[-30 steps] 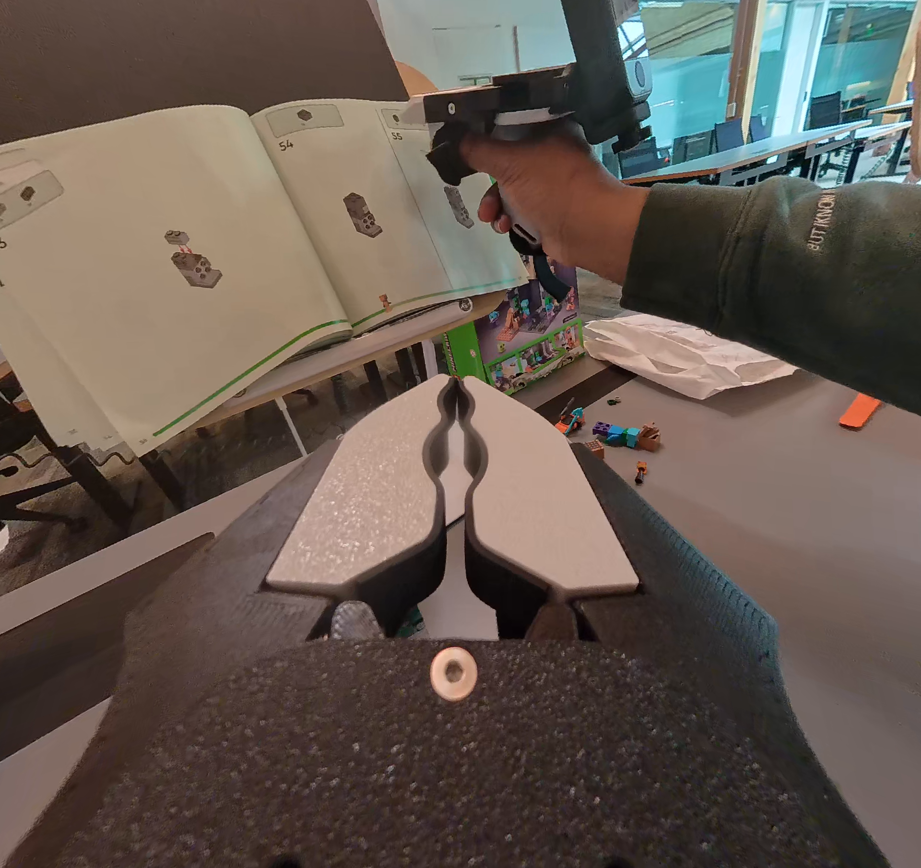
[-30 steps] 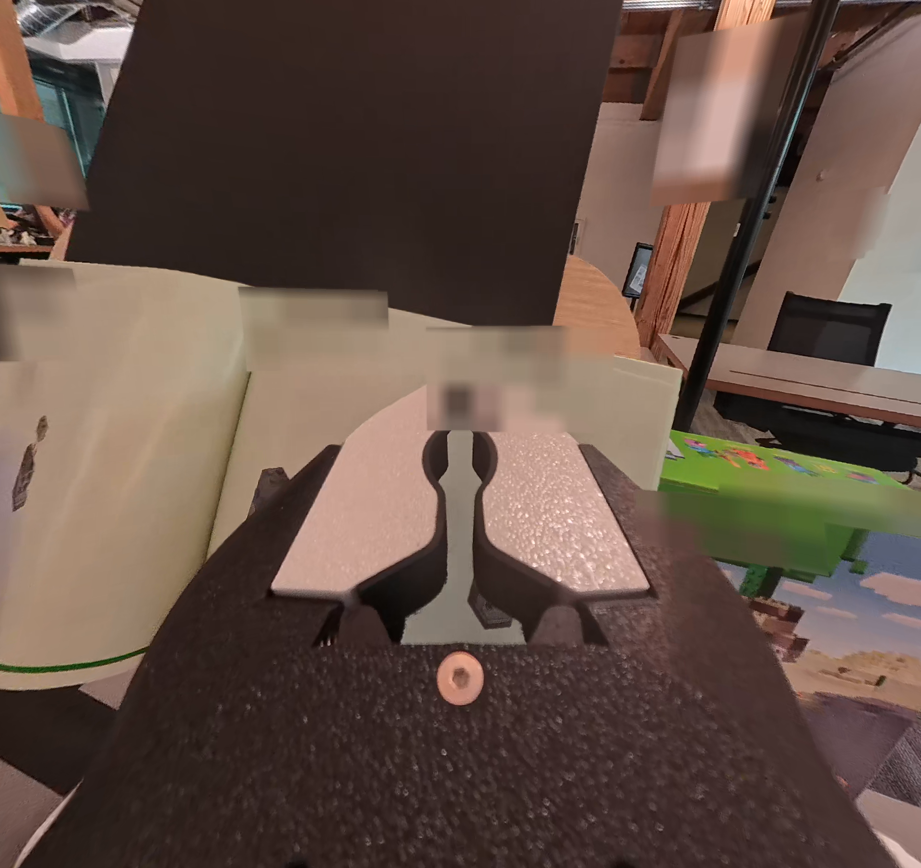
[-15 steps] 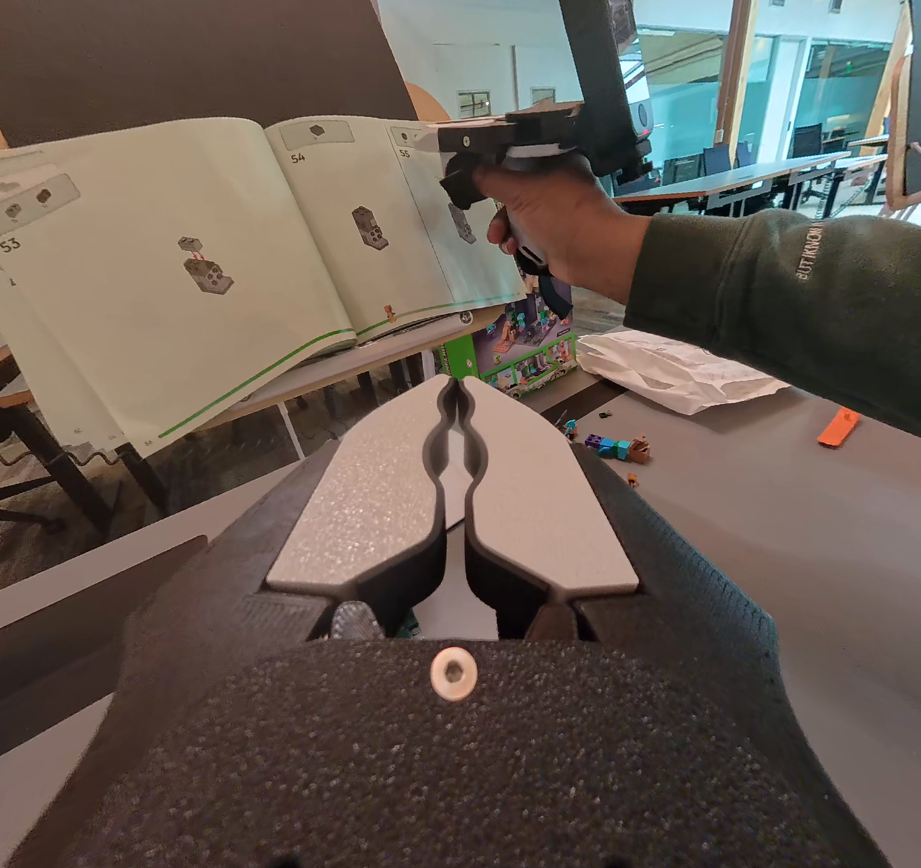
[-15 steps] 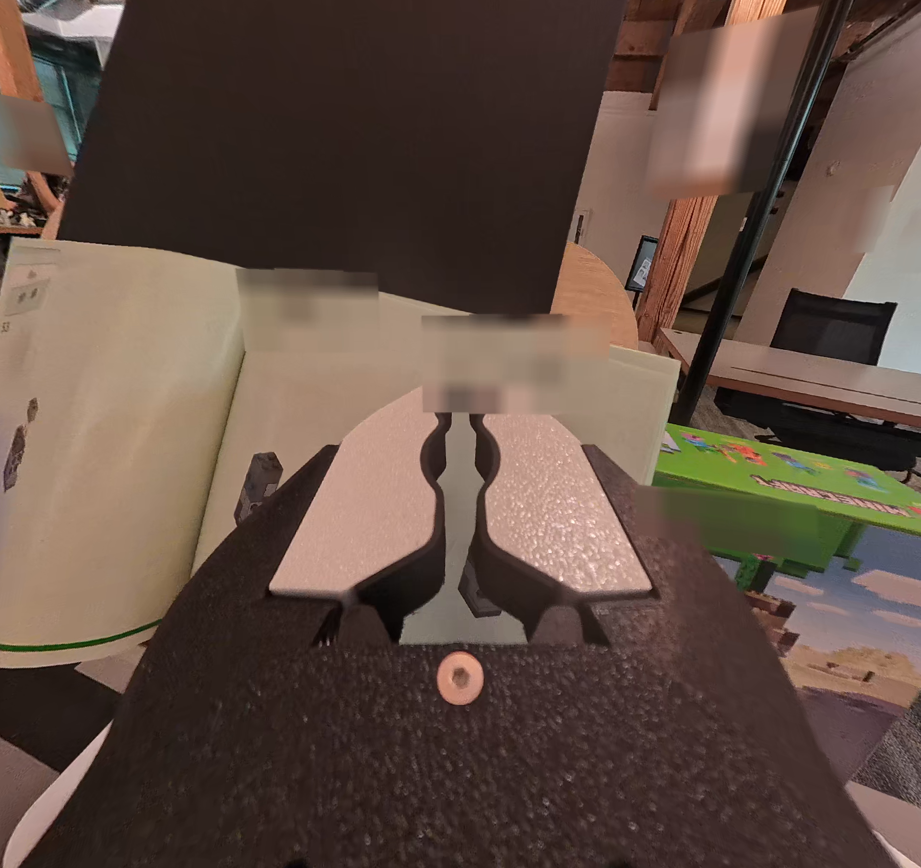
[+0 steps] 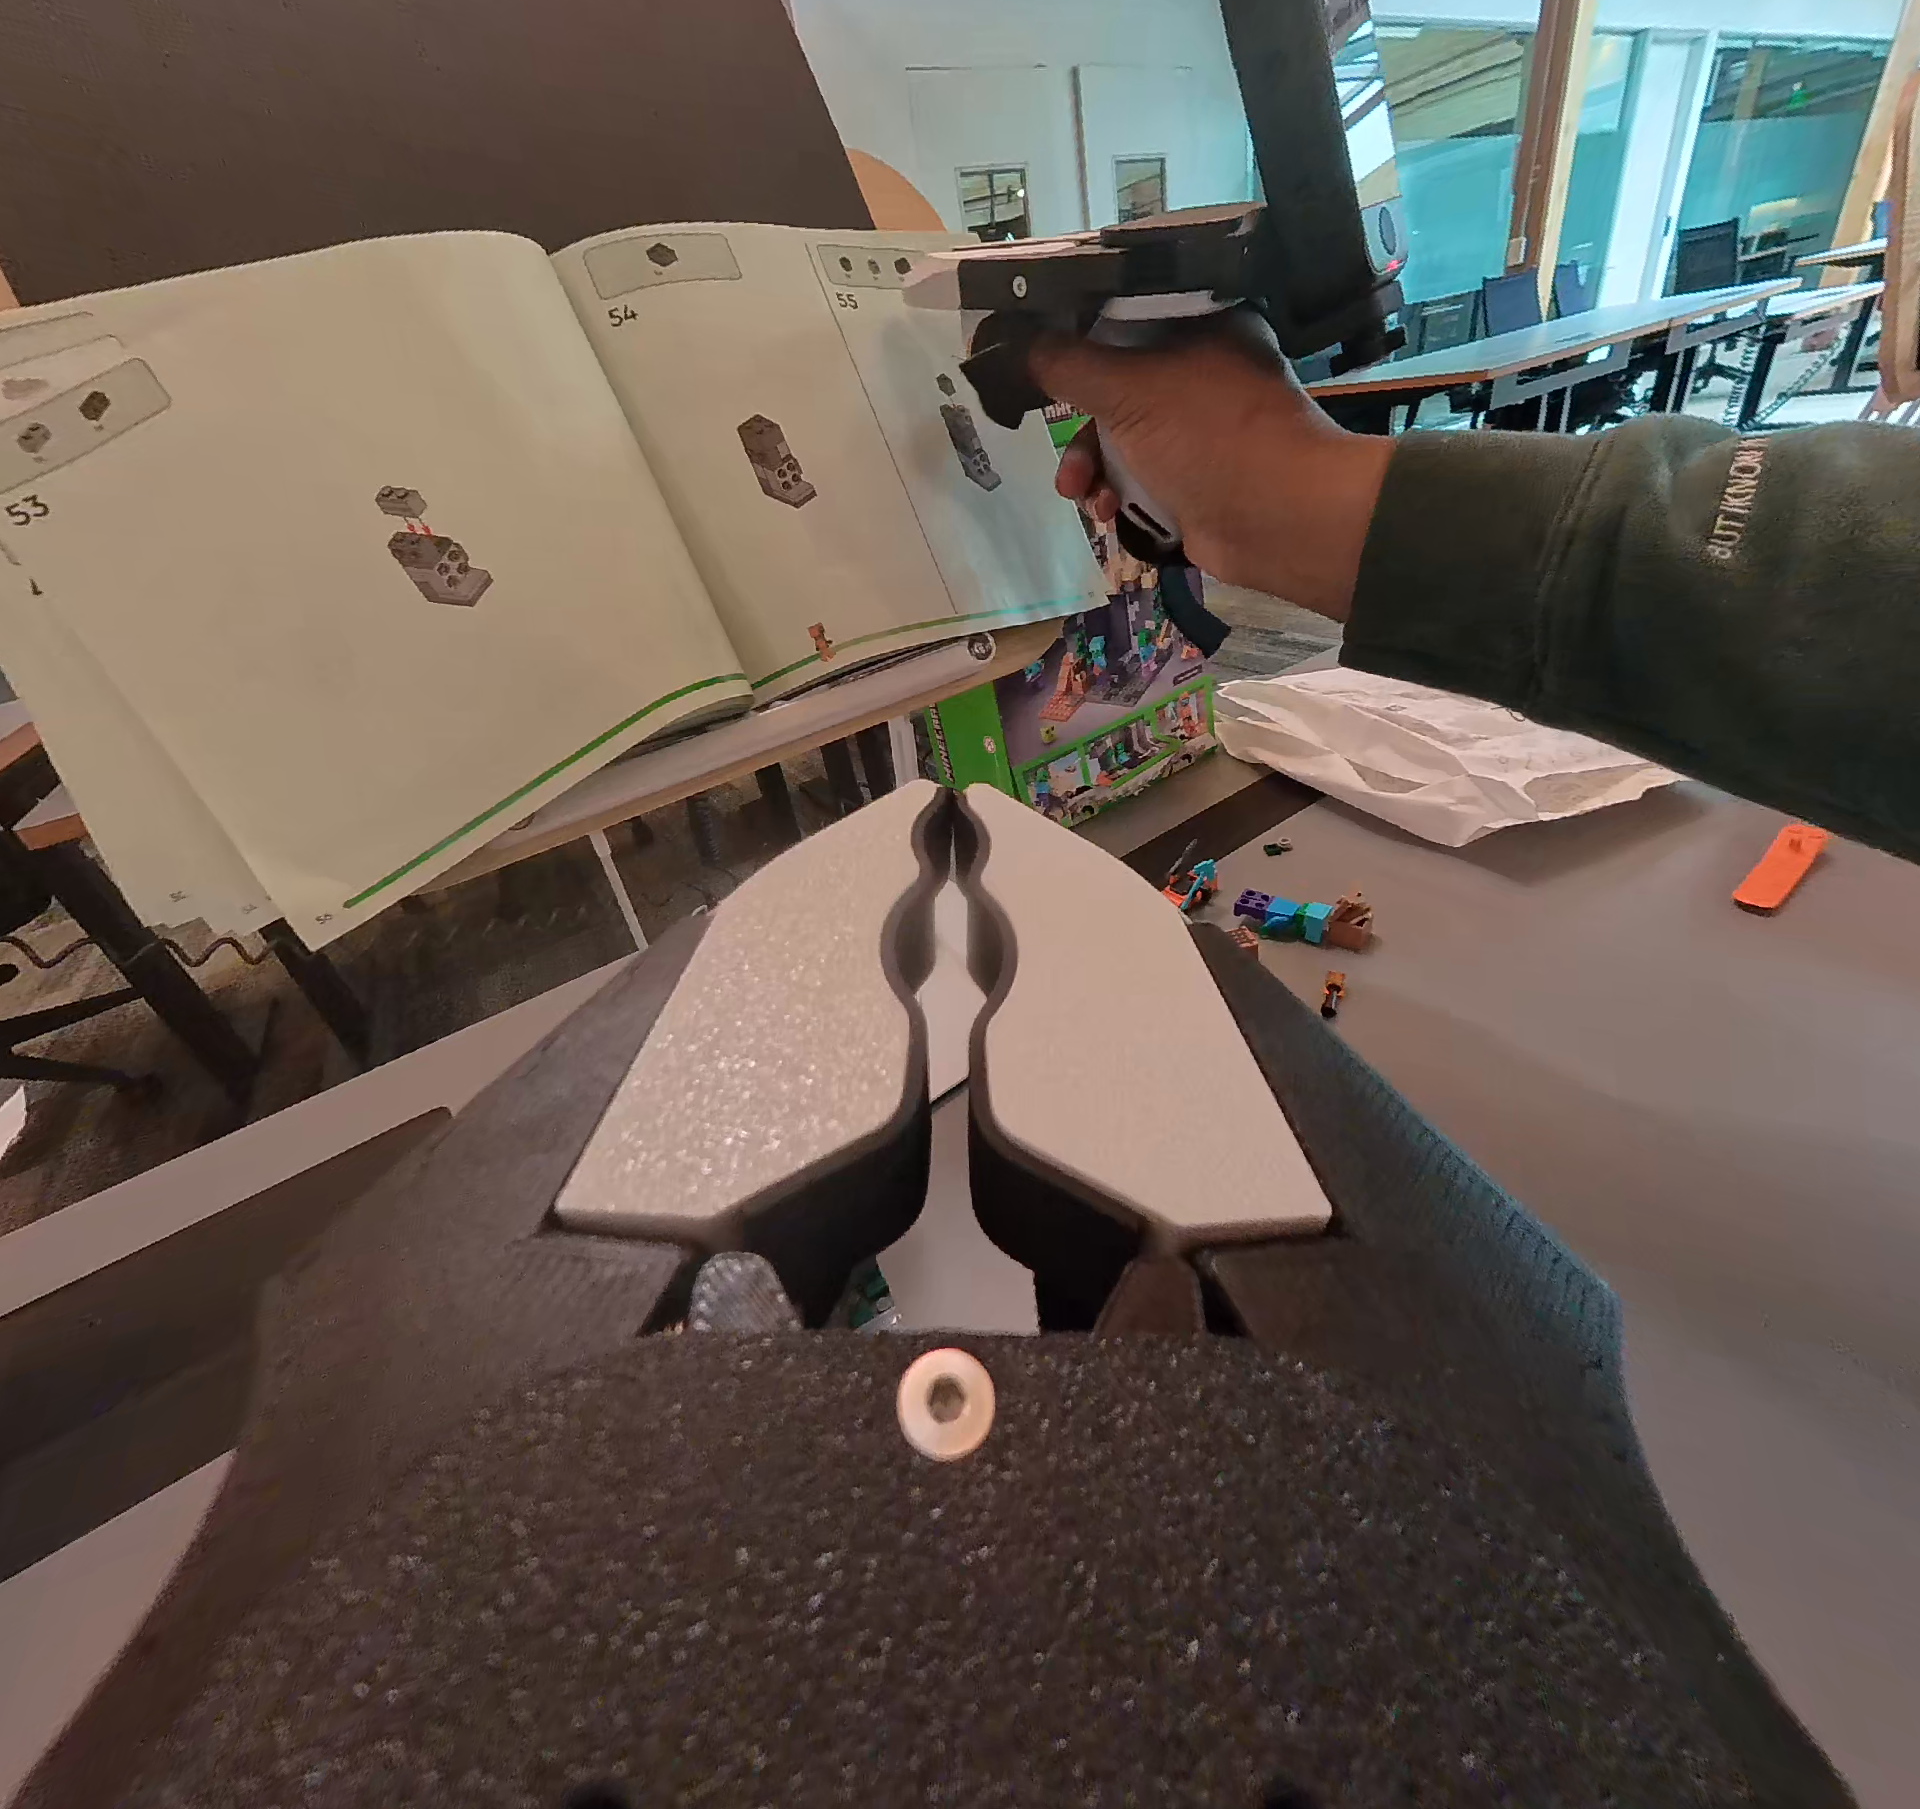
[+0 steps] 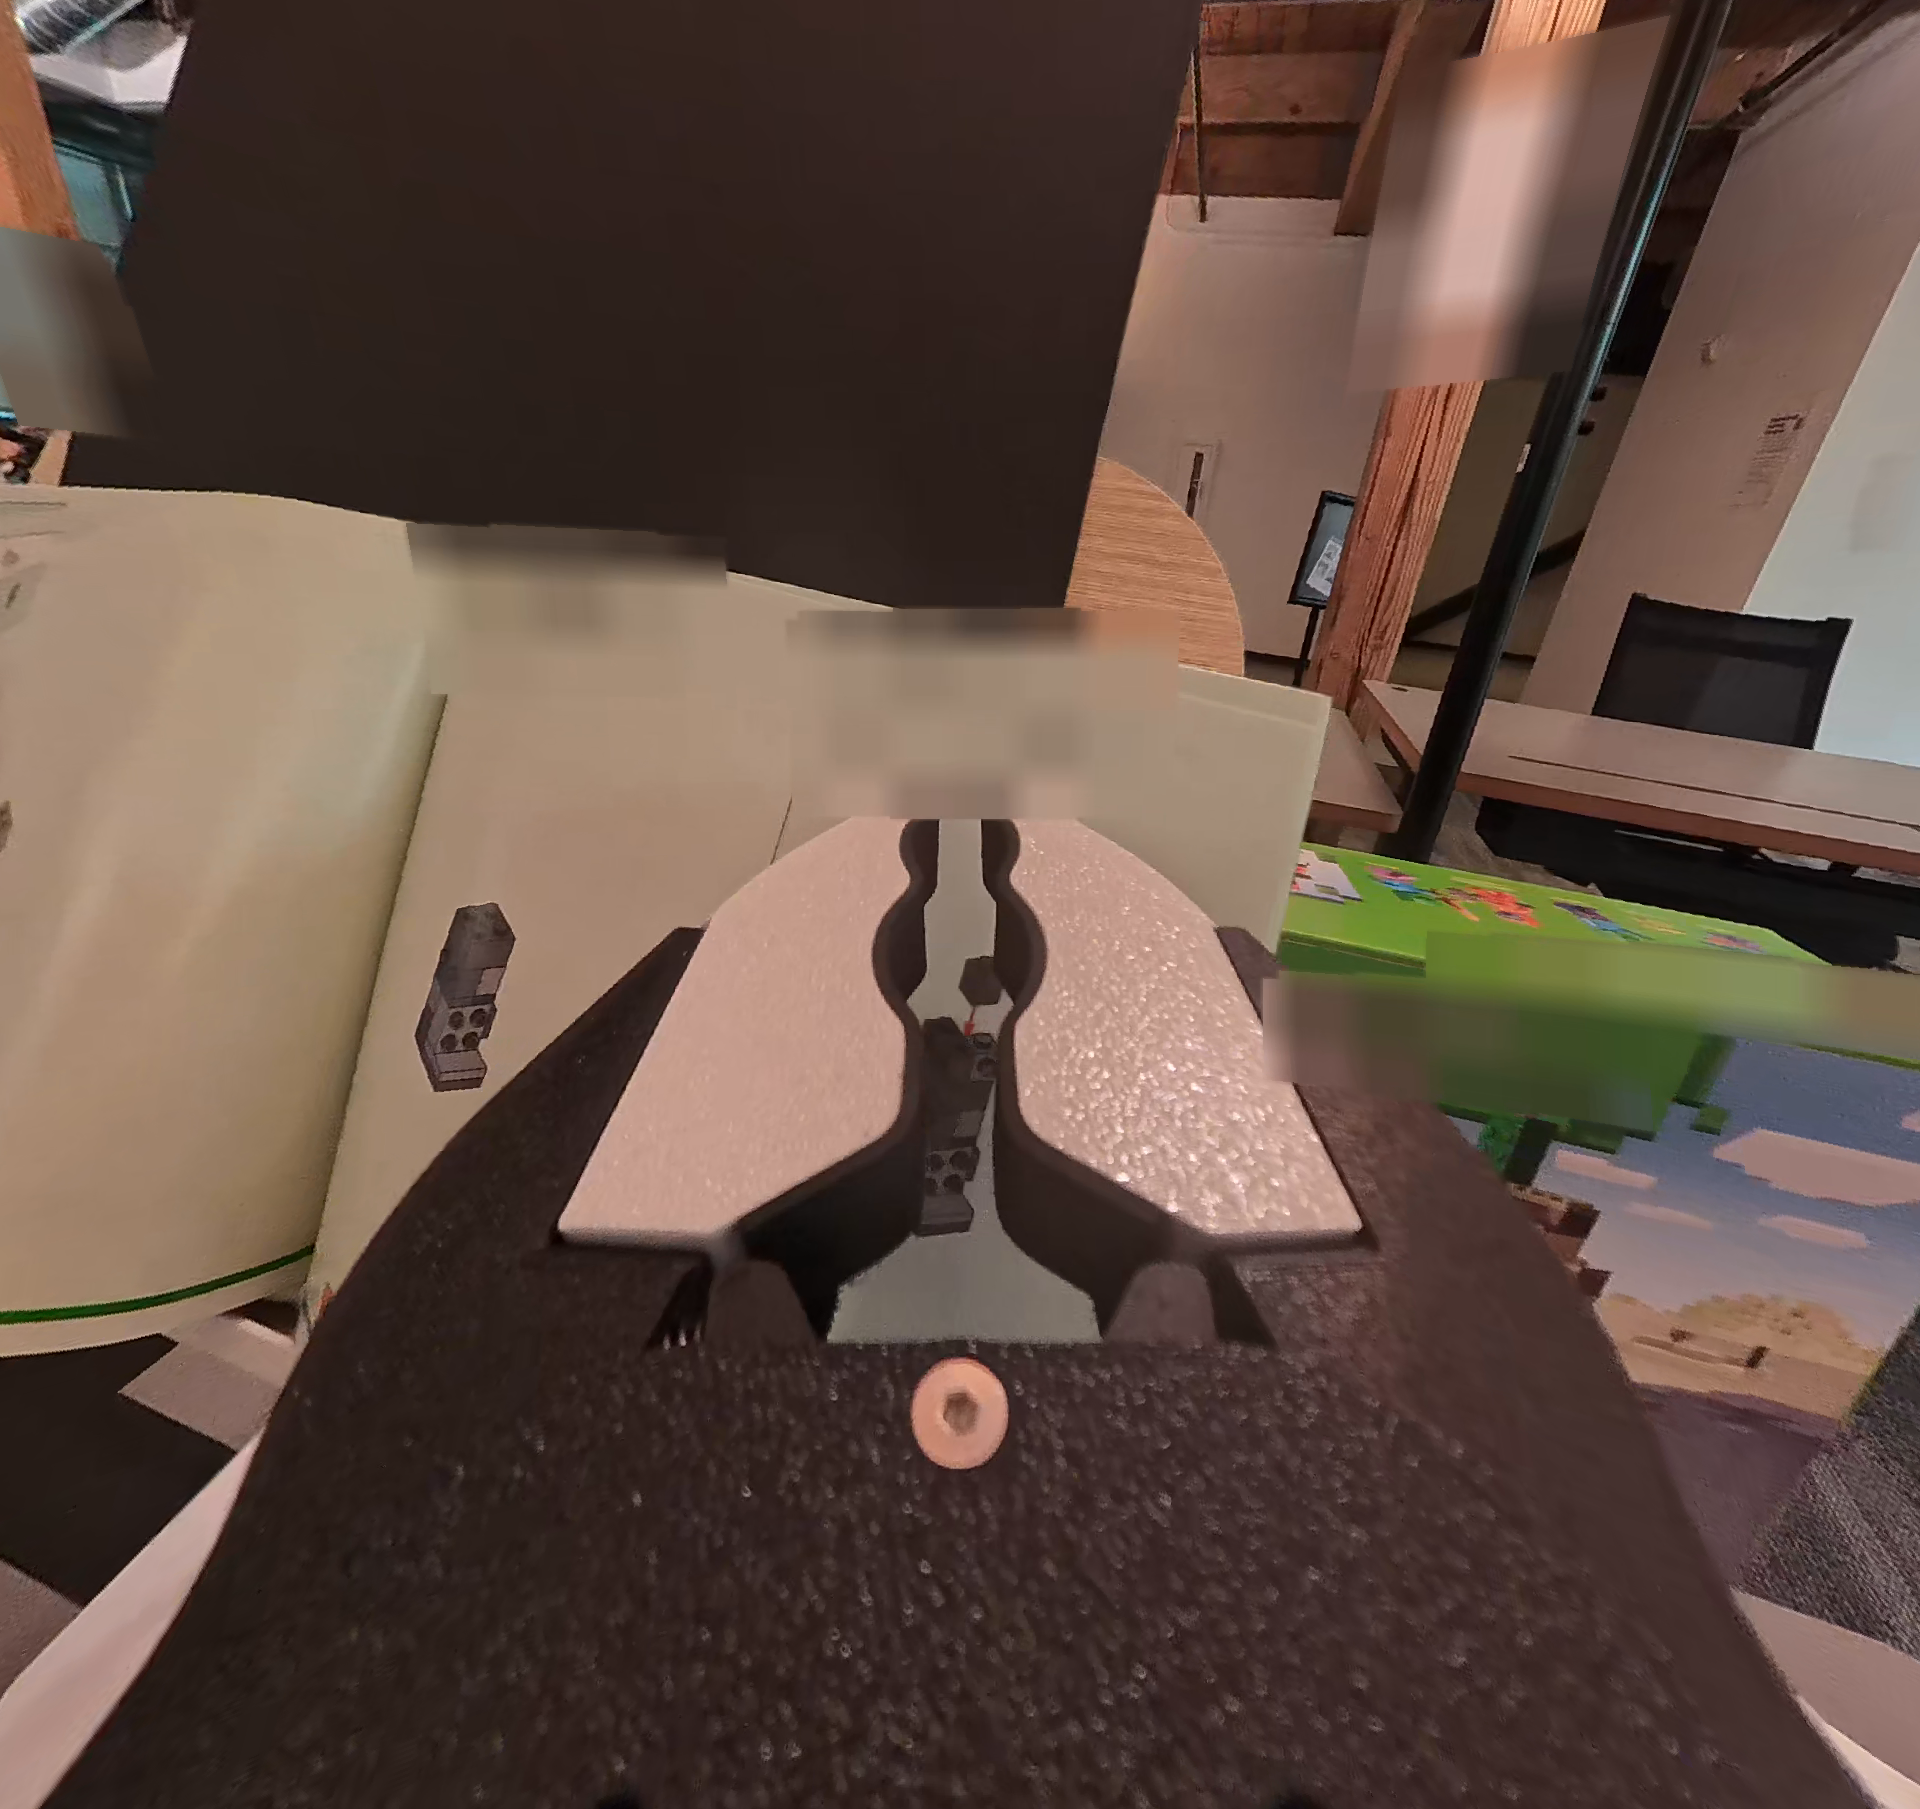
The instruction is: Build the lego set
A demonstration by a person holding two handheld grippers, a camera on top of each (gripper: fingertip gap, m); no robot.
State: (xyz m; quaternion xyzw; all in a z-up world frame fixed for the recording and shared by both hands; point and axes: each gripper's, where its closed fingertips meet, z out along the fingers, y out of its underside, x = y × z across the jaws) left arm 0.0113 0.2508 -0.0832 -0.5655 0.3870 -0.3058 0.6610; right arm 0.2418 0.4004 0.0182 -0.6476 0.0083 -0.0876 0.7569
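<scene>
An open instruction booklet (image 5: 447, 533) rests on a stand at the back left, and it also fills the left of the right wrist view (image 6: 239, 928). My right gripper (image 6: 958, 829) is held by a hand high in front of the booklet's right-hand page, fingers nearly together with only a thin slit and nothing between them. In the left wrist view the right gripper (image 5: 935, 289) points at that page's top. My left gripper (image 5: 951, 803) is shut and empty, low over the grey table (image 5: 1621, 1084). Several small loose lego pieces (image 5: 1299, 918) lie on the table to its right.
A green lego box (image 5: 1101, 720) stands behind the table under the booklet stand; it also shows in the right wrist view (image 6: 1558, 1021). A crumpled white paper bag (image 5: 1434, 762) and an orange brick separator (image 5: 1779, 866) lie at the right. A dark board (image 6: 665, 221) rises behind the booklet. The gap from one gripper's tips to the other's is roughly 30 centimeters.
The right gripper has shifted slightly before the right-hand page, so that the page's drawing now shows between its fingers. The left view has tilted a little. Both grippers stay closed.
</scene>
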